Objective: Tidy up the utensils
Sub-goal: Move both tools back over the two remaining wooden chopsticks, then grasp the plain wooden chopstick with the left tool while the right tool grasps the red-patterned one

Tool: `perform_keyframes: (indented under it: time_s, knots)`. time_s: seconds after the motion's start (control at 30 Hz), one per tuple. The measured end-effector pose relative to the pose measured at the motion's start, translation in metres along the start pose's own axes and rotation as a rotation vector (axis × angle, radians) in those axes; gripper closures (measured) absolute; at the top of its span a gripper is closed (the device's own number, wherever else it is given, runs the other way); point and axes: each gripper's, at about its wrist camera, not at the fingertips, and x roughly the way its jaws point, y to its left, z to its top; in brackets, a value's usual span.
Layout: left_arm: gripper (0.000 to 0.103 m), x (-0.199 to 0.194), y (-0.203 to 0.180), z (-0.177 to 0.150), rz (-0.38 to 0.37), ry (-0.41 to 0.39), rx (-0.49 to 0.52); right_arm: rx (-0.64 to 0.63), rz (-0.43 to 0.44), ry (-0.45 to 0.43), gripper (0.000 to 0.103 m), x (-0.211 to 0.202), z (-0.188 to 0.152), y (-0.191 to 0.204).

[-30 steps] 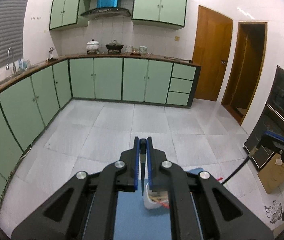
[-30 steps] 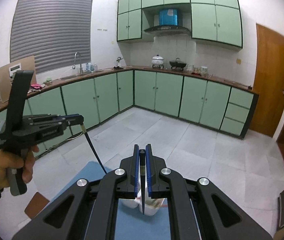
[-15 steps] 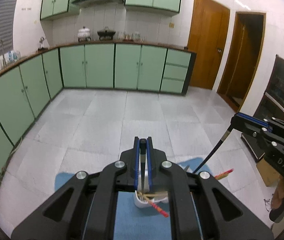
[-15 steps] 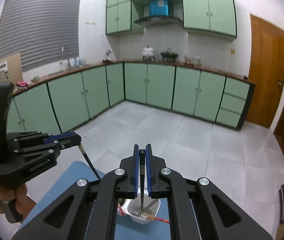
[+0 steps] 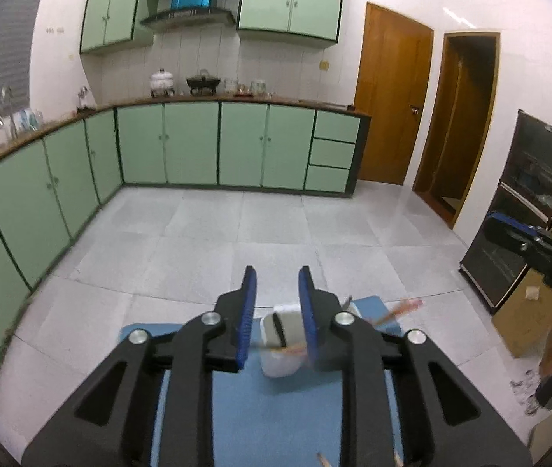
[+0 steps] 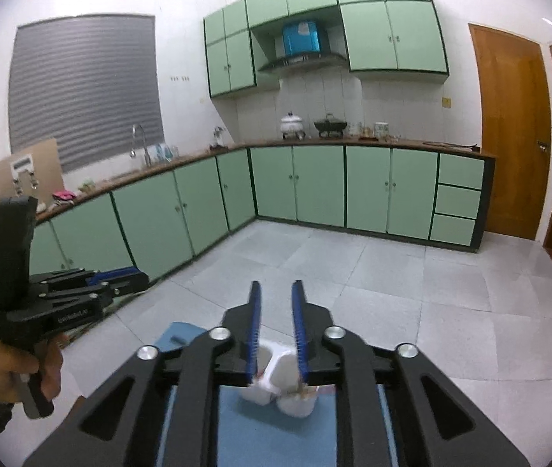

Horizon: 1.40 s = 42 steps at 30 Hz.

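Opening, both the left gripper [image 5: 274, 292] and right gripper [image 6: 276, 303] hold nothing above the white utensil cups [image 6: 276, 385], which stand on the blue mat [image 5: 276, 420].

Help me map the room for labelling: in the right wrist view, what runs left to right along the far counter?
Faucet → white lidded pot → black pot → wooden door.

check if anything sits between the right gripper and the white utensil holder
Nothing visible does. The right gripper, jaws opening and empty, hangs just above the white utensil holder on the blue mat.
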Motion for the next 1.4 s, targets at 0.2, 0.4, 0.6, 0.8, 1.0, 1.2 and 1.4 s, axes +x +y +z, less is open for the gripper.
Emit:
perform_keyframes:
  time_s: [0.2,0.4,0.6,0.8,1.0,1.2,1.4]
  knots:
    - [0.065,-0.079,-0.032,-0.085,0.039,-0.011,0.003,0.007,0.008,0.004,0.084,-0.076,-0.088,0.019]
    - [0.049,-0.131,-0.071,-0.171,0.051,0.021,-0.016,0.050,-0.038,0.036,0.076,-0.141,-0.191,0.040]
    - [0.038,-0.153,-0.097,-0.241,0.045,0.089,-0.040,0.054,-0.127,0.067,0.066,-0.179,-0.274,0.054]
    - [0.033,-0.139,-0.110,-0.287,0.046,0.174,-0.048,0.155,-0.147,0.154,0.065,-0.179,-0.344,0.052]
    - [0.032,-0.112,-0.110,-0.332,0.074,0.252,-0.058,0.155,-0.138,0.236,0.065,-0.164,-0.390,0.061]
    - [0.032,-0.099,-0.090,-0.364,0.091,0.298,-0.123,0.164,-0.124,0.297,0.065,-0.139,-0.406,0.057]
    - [0.032,-0.088,-0.098,-0.372,0.077,0.313,-0.134,0.079,-0.117,0.288,0.066,-0.124,-0.406,0.062]
